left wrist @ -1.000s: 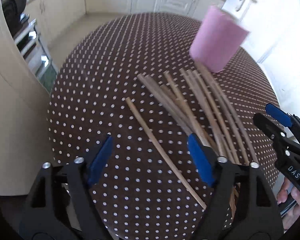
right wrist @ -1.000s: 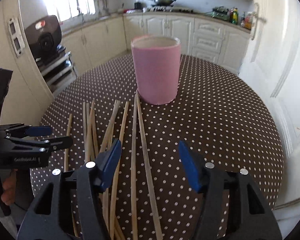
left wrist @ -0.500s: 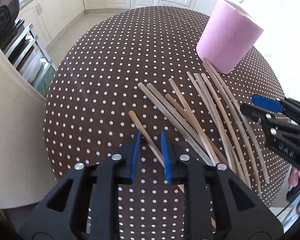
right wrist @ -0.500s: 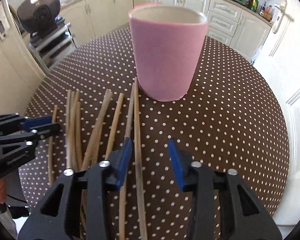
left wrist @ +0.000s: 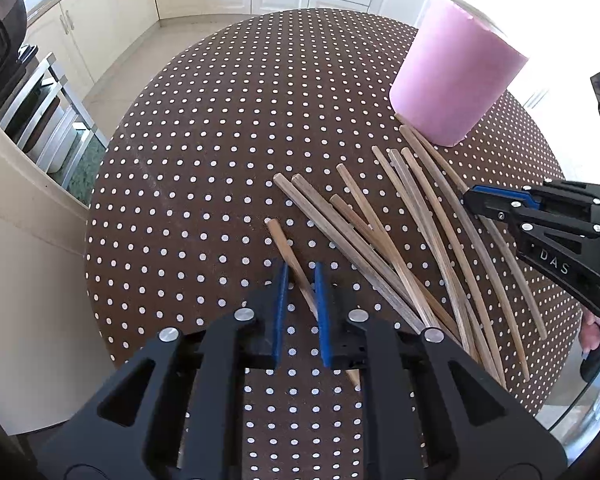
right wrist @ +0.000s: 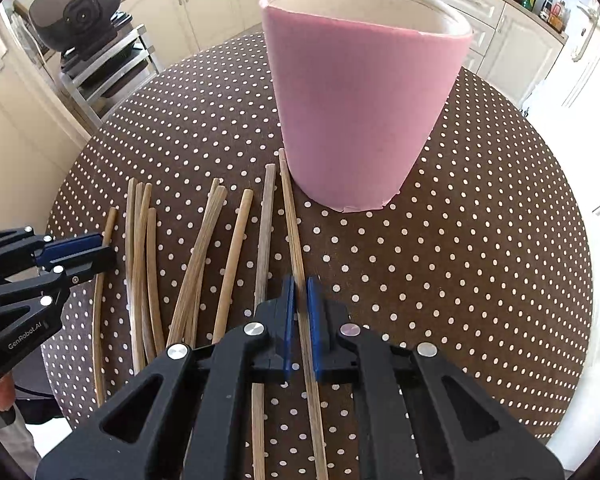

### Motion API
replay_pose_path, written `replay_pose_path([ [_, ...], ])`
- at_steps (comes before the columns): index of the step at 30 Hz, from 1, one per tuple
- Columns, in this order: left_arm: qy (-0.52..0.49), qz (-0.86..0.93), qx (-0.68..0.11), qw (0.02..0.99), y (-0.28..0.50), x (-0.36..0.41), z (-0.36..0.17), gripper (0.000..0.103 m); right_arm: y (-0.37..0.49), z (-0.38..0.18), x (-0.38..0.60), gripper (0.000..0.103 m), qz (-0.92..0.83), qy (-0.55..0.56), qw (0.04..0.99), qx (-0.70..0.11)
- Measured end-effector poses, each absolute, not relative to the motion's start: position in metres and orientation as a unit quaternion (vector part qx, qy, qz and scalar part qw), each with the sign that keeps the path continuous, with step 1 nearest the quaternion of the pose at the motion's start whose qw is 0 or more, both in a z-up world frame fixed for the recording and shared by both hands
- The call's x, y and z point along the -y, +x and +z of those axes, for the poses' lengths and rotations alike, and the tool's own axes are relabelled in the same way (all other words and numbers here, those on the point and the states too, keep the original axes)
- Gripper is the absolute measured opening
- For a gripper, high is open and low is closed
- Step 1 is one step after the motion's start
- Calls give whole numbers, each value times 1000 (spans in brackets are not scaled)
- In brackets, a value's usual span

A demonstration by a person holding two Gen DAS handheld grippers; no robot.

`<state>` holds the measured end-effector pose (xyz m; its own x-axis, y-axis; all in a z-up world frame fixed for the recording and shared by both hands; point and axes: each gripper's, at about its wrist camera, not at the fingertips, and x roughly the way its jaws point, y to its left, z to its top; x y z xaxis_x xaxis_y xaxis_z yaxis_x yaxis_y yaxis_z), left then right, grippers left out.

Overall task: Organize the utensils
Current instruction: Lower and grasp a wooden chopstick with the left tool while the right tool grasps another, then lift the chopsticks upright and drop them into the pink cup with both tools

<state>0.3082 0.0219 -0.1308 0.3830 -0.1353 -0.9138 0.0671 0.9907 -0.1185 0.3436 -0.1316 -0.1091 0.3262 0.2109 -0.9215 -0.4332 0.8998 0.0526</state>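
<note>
Pink cup – tan wooden sticks – brown, white-dotted tablecloth.

White letters "DAS" are read on the black body of the right gripper, seen at the right side of the left wrist view. "GenRobot.AI" is printed in pale letters along the black body of the left gripper, seen at the left side of the right wrist view. A small mark is seen on the dark round appliance beyond the table, too small to be read.
</note>
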Motion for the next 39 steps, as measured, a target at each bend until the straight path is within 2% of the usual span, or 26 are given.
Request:
replay_pose_path([
  [8,-62,-76,-532,841,296,-30,-124,6,324,-89,144,5,214,-78,822,-521],
  [19,-66,-115,-427,894,256,-25,-33,6,286,-33,164,5,249,-45,855,-453],
  [30,-75,-139,-259,953,249,3,74,5,272,52,173,4,256,-7,922,-290],
  [39,-72,-141,-146,976,259,25,114,5,284,73,186,4,200,21,964,-172],
])
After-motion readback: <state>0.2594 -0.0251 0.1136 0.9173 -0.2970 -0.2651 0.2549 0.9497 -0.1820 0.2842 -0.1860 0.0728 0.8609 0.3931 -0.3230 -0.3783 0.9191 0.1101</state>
